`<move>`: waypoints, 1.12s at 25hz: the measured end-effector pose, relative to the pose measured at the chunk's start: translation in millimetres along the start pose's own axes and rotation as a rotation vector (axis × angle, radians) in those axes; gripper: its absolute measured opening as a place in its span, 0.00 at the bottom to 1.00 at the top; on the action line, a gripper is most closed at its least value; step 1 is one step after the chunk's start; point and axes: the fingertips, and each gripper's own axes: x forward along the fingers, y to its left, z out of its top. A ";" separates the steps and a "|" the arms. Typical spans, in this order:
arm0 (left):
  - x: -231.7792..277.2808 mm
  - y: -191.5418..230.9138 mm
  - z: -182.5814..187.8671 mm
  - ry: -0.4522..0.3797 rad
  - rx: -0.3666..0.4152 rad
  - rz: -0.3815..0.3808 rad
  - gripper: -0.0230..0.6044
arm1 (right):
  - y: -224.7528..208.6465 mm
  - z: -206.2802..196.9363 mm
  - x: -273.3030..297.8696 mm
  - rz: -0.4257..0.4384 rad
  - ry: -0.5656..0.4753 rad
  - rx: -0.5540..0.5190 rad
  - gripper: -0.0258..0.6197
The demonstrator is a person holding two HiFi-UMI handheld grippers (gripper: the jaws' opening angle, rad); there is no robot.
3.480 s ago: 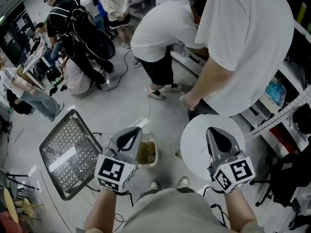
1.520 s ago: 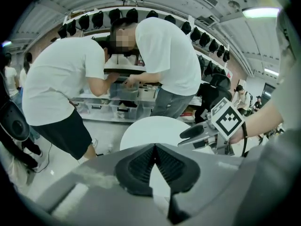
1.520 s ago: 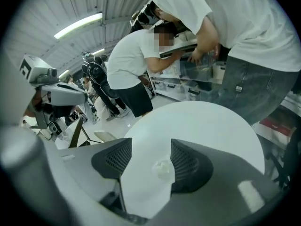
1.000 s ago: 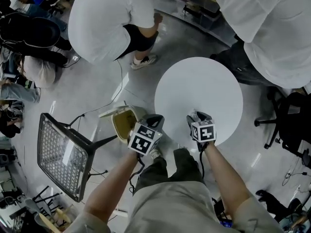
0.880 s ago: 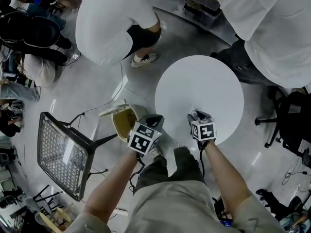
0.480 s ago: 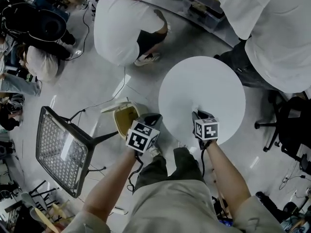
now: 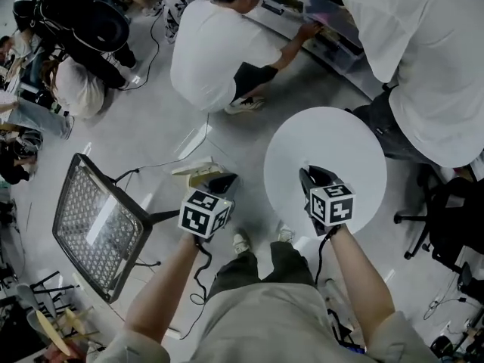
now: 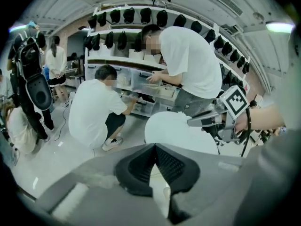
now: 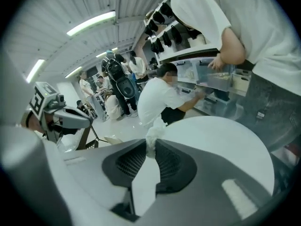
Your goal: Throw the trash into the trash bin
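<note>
The right gripper (image 9: 151,145) pinches a crumpled white tissue (image 9: 153,132). Its jaws have just been closing, and the tissue sticks out above the tips. This gripper hangs over the near edge of the round table (image 7: 336,138). The left gripper (image 7: 224,178) has its fingers pressed together, with nothing between them. It hangs over the bin (image 7: 193,174) and hides a part of it.

The bin stands on the floor just left of the table, and only a narrow strip of floor lies between them. A mesh chair (image 7: 94,221) lies tipped over on the left of the bin, with one leg reaching near it. Behind the bin the floor is open up to a crouching person (image 7: 215,51). A standing person (image 7: 420,51) is close at the far right edge of the table. An office chair (image 7: 446,210) is on the right.
</note>
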 end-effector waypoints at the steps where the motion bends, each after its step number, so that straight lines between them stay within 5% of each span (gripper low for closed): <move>1: -8.8 9.1 0.3 -0.011 -0.007 0.018 0.04 | 11.4 9.0 0.9 0.016 -0.010 -0.016 0.14; 12: -102.1 102.4 -43.0 -0.084 -0.162 0.210 0.04 | 146.0 36.0 52.5 0.199 0.046 -0.186 0.14; 28: -128.9 177.3 -180.2 -0.026 -0.340 0.308 0.04 | 265.5 -79.7 175.3 0.351 0.359 -0.296 0.14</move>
